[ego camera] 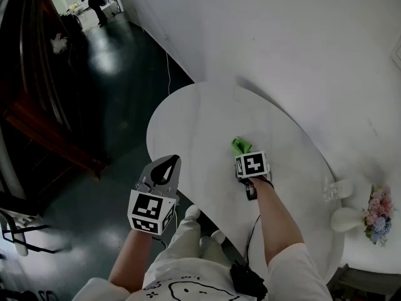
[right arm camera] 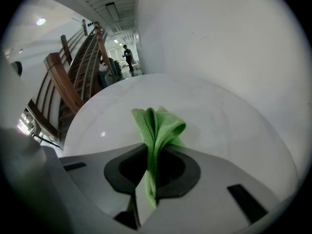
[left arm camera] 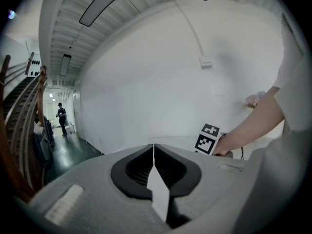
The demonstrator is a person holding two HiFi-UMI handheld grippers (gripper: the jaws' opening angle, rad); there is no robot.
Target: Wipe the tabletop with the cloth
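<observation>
- The right gripper (right arm camera: 151, 156) grips a green microfibre cloth (right arm camera: 159, 125), with the folded fabric pinched between its jaws and bunching out ahead of them.
- In the head view, the cloth sits near the middle of the white oval tabletop (ego camera: 188, 115), at 12 o'clock from the gripper's marker cube. Its lower folds look to be on or just above the surface, though which is unclear.
- The left gripper (ego camera: 166, 163) hangs by the table's near edge, at 8 o'clock from the cloth, its jaws pressed together on nothing.
- A vase of flowers (ego camera: 378, 211) stands at 4 o'clock, by the table's right end and well apart from the cloth.
- The grasp is made, and the wiping itself appears either barely begun or mid-course. No streak or damp track shows, so the broad stretches toward 10 and 4 o'clock are best judged as left to cover.
</observation>
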